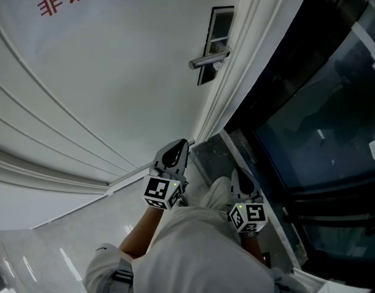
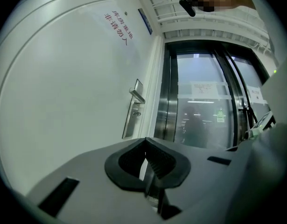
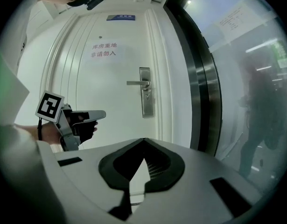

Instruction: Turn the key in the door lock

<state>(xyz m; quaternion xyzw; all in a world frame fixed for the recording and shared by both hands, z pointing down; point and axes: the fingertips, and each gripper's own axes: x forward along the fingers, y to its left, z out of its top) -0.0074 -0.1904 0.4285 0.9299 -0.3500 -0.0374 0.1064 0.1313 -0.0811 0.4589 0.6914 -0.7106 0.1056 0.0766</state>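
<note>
Left tool has its jaws together, gripping nothing; right tool likewise, tips meeting and empty. Neither touches the white door. Door lock sits on a steel plate below the lever handle, well apart from both.

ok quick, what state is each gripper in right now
Left grey two-jaw gripper: jaws closed, nothing between them.
Right grey two-jaw gripper: jaws closed, nothing between them.
</note>
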